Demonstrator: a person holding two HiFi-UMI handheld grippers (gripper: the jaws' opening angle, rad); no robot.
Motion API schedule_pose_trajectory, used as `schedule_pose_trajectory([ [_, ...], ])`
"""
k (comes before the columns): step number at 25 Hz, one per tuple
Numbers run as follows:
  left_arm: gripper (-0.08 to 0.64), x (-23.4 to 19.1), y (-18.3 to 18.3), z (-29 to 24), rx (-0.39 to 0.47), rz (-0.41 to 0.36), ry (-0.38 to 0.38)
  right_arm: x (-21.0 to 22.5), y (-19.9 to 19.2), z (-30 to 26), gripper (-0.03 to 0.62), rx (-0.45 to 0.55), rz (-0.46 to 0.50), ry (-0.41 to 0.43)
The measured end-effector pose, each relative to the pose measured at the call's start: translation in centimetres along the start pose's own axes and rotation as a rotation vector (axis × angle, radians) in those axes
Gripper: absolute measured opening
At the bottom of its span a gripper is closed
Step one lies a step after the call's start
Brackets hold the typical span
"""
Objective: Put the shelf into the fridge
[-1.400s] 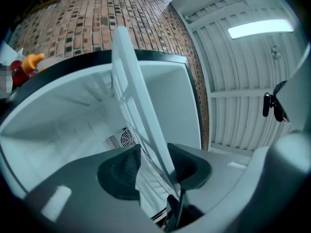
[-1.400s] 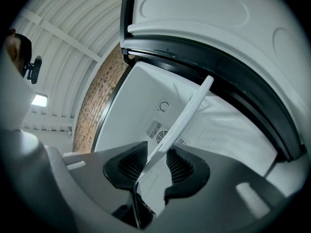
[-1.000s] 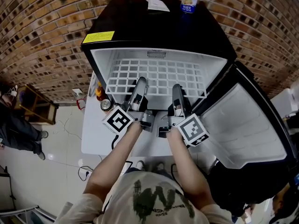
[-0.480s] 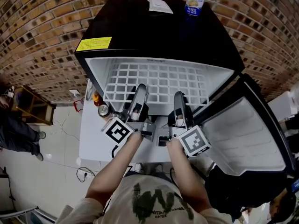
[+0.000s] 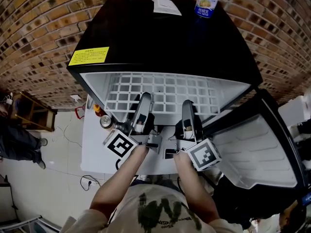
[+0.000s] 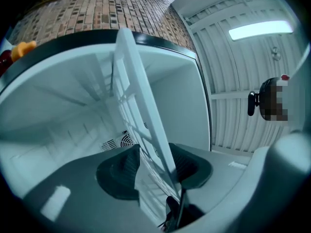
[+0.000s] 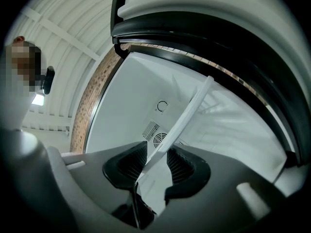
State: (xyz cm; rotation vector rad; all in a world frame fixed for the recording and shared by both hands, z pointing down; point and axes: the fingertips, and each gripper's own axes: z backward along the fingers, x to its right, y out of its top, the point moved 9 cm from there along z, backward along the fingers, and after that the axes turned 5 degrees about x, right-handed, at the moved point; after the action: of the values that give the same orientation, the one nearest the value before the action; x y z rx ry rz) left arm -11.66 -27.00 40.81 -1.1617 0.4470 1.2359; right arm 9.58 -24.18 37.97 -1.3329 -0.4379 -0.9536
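Brick wall (image 5: 34,28) backs a black fridge (image 5: 160,38) whose door (image 5: 257,149) hangs open to the right; the left gripper (image 6: 153,166) has its jaws closed on the front edge of the white wire shelf (image 6: 133,86), the rail passing edge-on between the ribbed pads; the right gripper (image 7: 155,166) clamps the same front edge, just to the right of the left one; from both, the shelf reaches forward into the white cavity, roughly level in the head view, most of its grid inside and only the gripped edge at the opening; a round vent grille (image 7: 153,130) shows on the back wall beyond it; on the fridge top stand a bottle (image 5: 208,1) and a folded paper (image 5: 165,5), with a yellow label (image 5: 89,56) near the front left corner; a can (image 5: 105,121) sits on the white table (image 5: 92,147) left of the fridge.
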Motion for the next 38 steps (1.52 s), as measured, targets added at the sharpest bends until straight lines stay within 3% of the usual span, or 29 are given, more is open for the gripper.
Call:
schedule_pose_trajectory([
  [3, 0.163, -0.4, 0.3, -0.8, -0.010, -0.015, 0.015, 0.2, 0.1, -1.0, 0.123, -0.007, -0.007, 0.010],
  [7, 0.163, -0.7, -0.3, -1.6, 0.009, 0.070, -0.026, 0.7, 0.0, -1.6, 0.123, -0.012, -0.012, -0.001],
  [19, 0.170, -1.4, -0.3, -2.6, 0.013, 0.082, -0.037, 1.2, 0.1, -2.7, 0.129, 0.002, -0.015, 0.015],
  [23, 0.173, -1.1, 0.0, -1.1, -0.008, -0.042, -0.018, 1.0, 0.0, -2.2, 0.147, 0.001, 0.014, 0.008],
  [29, 0.166, 0.1, -0.6, 1.3, -0.069, -0.098, -0.035, 0.4, -1.3, 0.6, 0.121, -0.008, 0.017, -0.009],
  [38, 0.158, 3.7, -0.4, 5.6, -0.122, -0.276, -0.091, -3.4, -2.9, 5.0, 0.077, -0.021, 0.222, 0.045],
])
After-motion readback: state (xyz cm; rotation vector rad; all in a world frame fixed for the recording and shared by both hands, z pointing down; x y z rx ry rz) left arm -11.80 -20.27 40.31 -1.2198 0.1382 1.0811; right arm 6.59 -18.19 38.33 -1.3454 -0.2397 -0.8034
